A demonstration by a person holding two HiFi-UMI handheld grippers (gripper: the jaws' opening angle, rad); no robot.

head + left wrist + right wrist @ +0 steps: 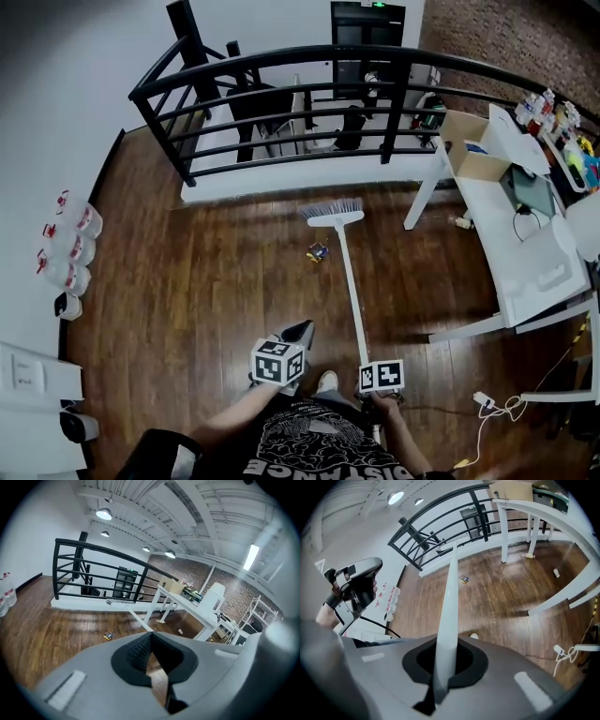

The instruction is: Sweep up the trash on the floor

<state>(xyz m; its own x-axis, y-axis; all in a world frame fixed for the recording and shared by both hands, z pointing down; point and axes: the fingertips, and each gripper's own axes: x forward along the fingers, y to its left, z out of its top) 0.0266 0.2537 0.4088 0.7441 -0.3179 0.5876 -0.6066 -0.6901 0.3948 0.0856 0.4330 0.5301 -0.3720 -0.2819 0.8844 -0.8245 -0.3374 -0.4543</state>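
One scrap of trash [317, 251] lies on the floor [206, 291], just nearer the person than the broom [349, 281] head and slightly left of the handle. The right gripper [440, 667] is clamped on the handle's top end. The left gripper [151, 665] has its jaws nearly together, with nothing between. Judgement: shift bristles left, behind the scrap, keep them flat, and draw back in one slow stroke. Another bit [459, 222] lies by the table [506, 234] leg.

The only lettering that can be read is at the bottom centre of the head view: white capitals spelling "DISTANCE" on the person's black shirt [323, 448], below a white graphic. Labels on the bottles [70, 246] at the left edge are too small to read.
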